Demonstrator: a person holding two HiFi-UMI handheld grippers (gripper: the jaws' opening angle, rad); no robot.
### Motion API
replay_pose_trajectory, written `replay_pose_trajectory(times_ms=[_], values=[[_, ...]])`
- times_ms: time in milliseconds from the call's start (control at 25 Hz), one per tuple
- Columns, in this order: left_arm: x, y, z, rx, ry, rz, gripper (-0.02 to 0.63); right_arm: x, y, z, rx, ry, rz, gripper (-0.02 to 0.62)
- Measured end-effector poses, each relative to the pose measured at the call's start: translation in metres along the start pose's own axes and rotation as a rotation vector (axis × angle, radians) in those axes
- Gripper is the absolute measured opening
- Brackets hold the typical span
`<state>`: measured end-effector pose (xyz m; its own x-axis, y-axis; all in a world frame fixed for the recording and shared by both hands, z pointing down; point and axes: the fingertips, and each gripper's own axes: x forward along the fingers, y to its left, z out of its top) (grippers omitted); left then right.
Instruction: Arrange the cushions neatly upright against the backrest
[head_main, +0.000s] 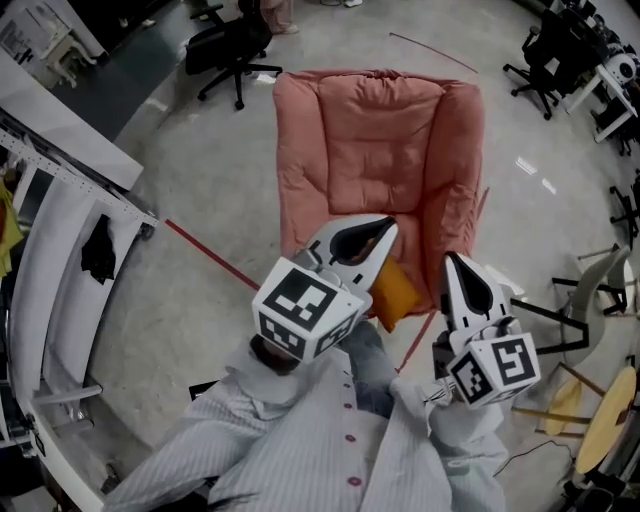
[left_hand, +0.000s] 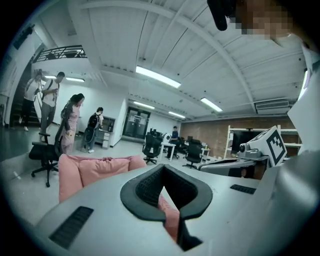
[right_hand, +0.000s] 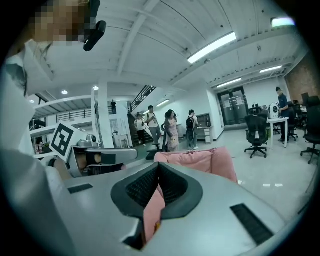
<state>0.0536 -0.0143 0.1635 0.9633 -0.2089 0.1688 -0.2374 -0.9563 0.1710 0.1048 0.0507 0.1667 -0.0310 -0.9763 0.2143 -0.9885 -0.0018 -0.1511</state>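
Grey polished floor (head_main: 200, 170) of an open office hall fills the head view, crossed by a red line (head_main: 210, 255), with a white shelf unit (head_main: 60, 250) at the left and a black office chair (head_main: 230, 45) at the top. A pink armchair (head_main: 385, 130) stands at the centre, its padded backrest towards the top of that view. An orange cushion (head_main: 397, 290) lies at the front edge of the seat, well apart from the backrest and partly covered by the left gripper (head_main: 388, 228). The right gripper (head_main: 452, 258) hangs just beside the cushion, over the chair's front right corner. Both are held above the person's striped shirt (head_main: 300, 440).

Only the gripper views show the room at eye level: a white ceiling with strip lights (left_hand: 159, 77), people standing (left_hand: 72, 120) behind the armchair (left_hand: 95, 167), and desks with chairs (right_hand: 257, 135). In its own view the left gripper (left_hand: 163, 167) has its jaws together at the tips, and only pink upholstery shows through the window between the black pads. The right gripper (right_hand: 159, 165) is likewise closed and grips nothing; pink fabric and a sliver of orange, seemingly the cushion (right_hand: 157, 227), appear in its lower gap. Each gripper view also catches the other gripper's marker cube (left_hand: 274, 145).
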Motion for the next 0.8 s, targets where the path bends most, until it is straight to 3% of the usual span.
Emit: replay_pose_trajectory(times_ms=[360, 800], values=[[0.065, 0.048, -0.031, -0.056, 0.104, 0.063, 0.010, 0.048, -0.063, -0.022, 0.047, 0.096, 0.040, 0.014], [0.089, 0.120, -0.114, -0.090, 0.288, 0.054, 0.011, 0.089, -0.092, -0.101, 0.149, 0.223, -0.086, 0.014]])
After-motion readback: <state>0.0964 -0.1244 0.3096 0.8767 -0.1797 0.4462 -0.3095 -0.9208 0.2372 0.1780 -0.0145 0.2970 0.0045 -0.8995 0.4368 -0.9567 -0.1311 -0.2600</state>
